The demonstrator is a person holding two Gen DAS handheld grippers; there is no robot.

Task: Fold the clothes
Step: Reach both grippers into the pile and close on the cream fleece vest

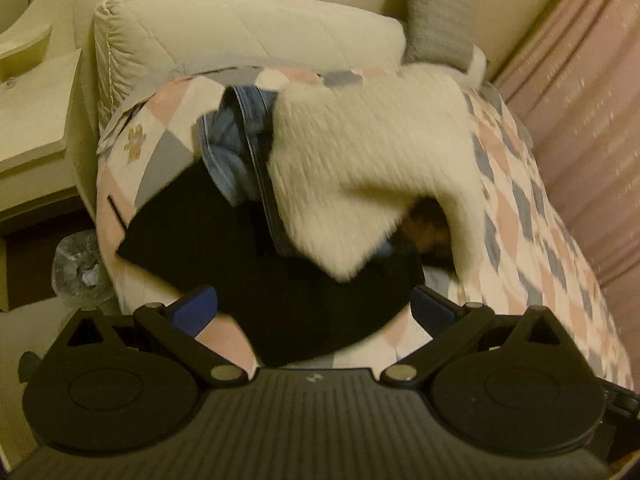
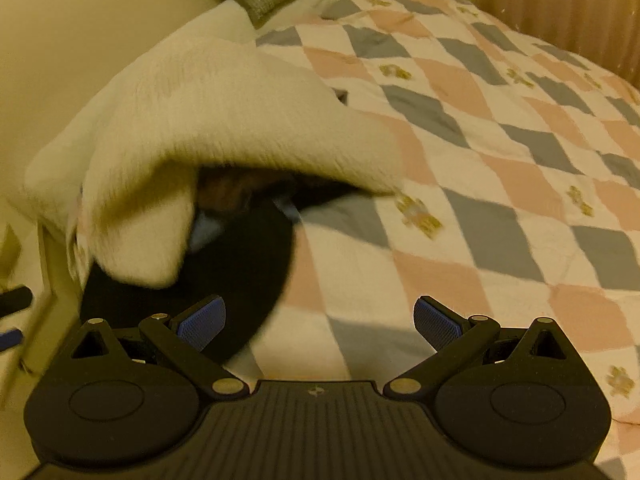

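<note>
A heap of clothes lies on the bed. On top is a cream ribbed knit garment (image 1: 360, 168), blurred with motion, draped over blue jeans (image 1: 240, 148) and a black garment (image 1: 256, 264). My left gripper (image 1: 314, 310) hovers open just in front of the black garment, nothing between its blue pads. In the right wrist view the same cream knit (image 2: 224, 128) hangs over the black garment (image 2: 224, 276). My right gripper (image 2: 320, 322) is open above the quilt, its left pad over the black cloth's edge.
The bed carries a quilt (image 2: 480, 152) with pink, grey and white diamonds. A cream pillow (image 1: 240, 32) and a grey cushion (image 1: 440, 16) lie at the head. A bedside table (image 1: 32, 120) stands left, pink curtains (image 1: 580, 100) right.
</note>
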